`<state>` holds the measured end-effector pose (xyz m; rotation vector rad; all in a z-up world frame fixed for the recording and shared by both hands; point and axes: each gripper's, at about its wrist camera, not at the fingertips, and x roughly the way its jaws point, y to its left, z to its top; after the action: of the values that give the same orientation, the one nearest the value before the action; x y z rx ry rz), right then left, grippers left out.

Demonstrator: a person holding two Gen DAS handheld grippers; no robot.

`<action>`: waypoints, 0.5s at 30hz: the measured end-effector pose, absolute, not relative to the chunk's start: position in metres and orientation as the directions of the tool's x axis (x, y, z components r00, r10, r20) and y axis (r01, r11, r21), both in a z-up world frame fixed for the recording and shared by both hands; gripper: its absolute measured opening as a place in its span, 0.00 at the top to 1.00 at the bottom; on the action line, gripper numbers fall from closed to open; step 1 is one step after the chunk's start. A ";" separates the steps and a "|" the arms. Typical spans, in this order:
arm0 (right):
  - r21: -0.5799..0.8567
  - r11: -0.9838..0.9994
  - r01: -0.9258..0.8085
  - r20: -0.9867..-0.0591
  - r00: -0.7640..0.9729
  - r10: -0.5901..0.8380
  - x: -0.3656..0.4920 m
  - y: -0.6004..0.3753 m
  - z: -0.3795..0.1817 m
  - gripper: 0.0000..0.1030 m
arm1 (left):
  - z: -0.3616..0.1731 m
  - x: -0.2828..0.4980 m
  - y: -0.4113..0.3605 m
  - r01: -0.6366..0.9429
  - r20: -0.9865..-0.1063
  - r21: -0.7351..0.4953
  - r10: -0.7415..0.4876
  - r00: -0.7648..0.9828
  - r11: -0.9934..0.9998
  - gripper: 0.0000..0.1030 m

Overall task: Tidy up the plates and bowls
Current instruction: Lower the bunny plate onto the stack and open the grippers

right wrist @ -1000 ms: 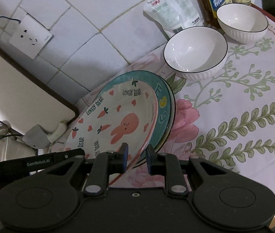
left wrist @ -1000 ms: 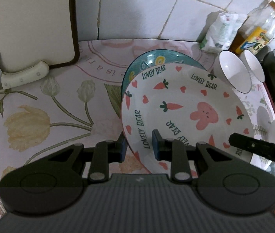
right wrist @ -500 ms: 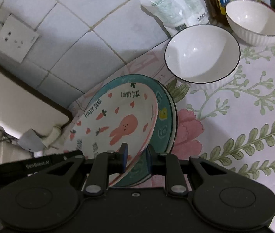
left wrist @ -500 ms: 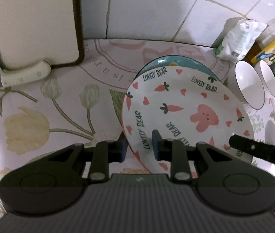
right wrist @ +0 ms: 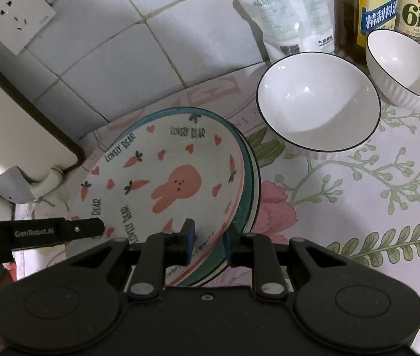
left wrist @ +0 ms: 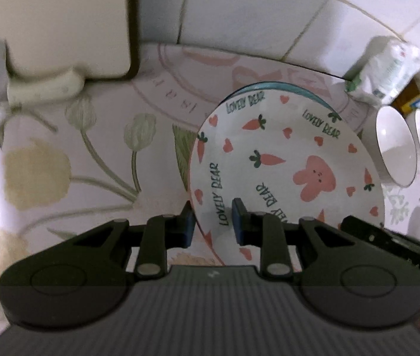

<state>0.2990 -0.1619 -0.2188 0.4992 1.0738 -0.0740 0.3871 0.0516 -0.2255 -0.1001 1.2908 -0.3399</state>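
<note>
On the flowery tablecloth (right wrist: 358, 195), right up by the tiled wall (right wrist: 115, 59), the bunny plate (left wrist: 287, 172) sat stacked on a teal plate (right wrist: 250, 178), so only the teal rim peeked out around it. Left gripper (left wrist: 212, 222) had its fingers narrowed onto the bunny plate's near-left rim, one pad under the edge and one on top by the "LOVELY BEAR" lettering. Right gripper (right wrist: 208, 241) was pinching the near-right rim the same way, fingers close together; couldn't tell if it had just the bunny plate or the teal one too. Two white bowls with dark rims were off to the right, the bigger bowl (right wrist: 318, 103) near the plates and the smaller bowl (right wrist: 405, 68) just beside it. Cutting board (left wrist: 52, 20) leaned on the wall at left, with a cleaver (left wrist: 44, 89) lying at its foot.
</note>
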 end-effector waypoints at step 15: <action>0.282 0.914 0.293 -0.914 0.370 0.163 0.315 -0.163 -0.213 0.74 | -0.213 0.366 0.031 0.137 -0.963 -0.129 -0.157 0.219 0.982 0.76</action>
<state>0.3146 -0.1629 -0.2126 0.4371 1.1994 -0.0867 0.3656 0.0310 -0.2126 -0.0178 1.3347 -0.2030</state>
